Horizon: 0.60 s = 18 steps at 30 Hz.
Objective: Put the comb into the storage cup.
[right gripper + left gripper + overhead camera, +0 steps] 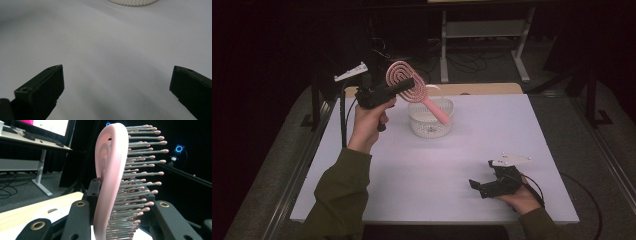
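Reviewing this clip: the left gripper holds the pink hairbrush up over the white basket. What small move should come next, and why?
Probably a short lowering of the pink plastic spiral hairbrush so its handle slides deeper into the white perforated plastic basket. The left gripper is clamped on the brush head, held in the air, with the handle tip angled down at the basket's far rim. The right gripper rests open on the white table, apart from both.

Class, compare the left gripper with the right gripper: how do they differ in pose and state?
The left gripper is raised above the table, while the right gripper rests low on it. The left gripper is shut on a pink hairbrush, held over the white basket; the right gripper's jaws stand wide open with nothing between them. Both are black, hand-held, and carry a grey three-cornered plate.
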Tool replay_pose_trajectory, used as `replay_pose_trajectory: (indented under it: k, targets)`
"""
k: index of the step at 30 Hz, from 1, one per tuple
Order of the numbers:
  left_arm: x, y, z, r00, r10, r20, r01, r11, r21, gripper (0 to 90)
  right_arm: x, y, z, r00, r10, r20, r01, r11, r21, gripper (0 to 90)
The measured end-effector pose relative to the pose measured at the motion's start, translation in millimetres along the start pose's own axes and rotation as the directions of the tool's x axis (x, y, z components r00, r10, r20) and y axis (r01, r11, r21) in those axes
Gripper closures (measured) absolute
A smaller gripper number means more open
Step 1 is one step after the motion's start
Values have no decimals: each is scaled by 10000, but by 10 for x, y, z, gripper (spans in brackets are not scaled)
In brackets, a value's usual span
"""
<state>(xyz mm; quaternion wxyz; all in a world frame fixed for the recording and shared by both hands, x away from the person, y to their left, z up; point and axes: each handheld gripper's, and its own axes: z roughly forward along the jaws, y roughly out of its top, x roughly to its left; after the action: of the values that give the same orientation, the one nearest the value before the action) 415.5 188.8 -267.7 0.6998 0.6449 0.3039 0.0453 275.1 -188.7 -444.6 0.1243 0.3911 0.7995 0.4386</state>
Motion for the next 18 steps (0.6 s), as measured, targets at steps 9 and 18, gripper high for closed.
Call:
replay_pose_trajectory:
  k: [9,18]
  targets:
    - [181,-16,134,9992,-187,-353,182,9997,-153,640,1,3,-6,10000,-32,4,32,10000,-27,0]
    - [394,-99,232,9960,-515,-733,503,9986,-187,640,-1,2,-7,10000,-29,-14,29,10000,-21,0]
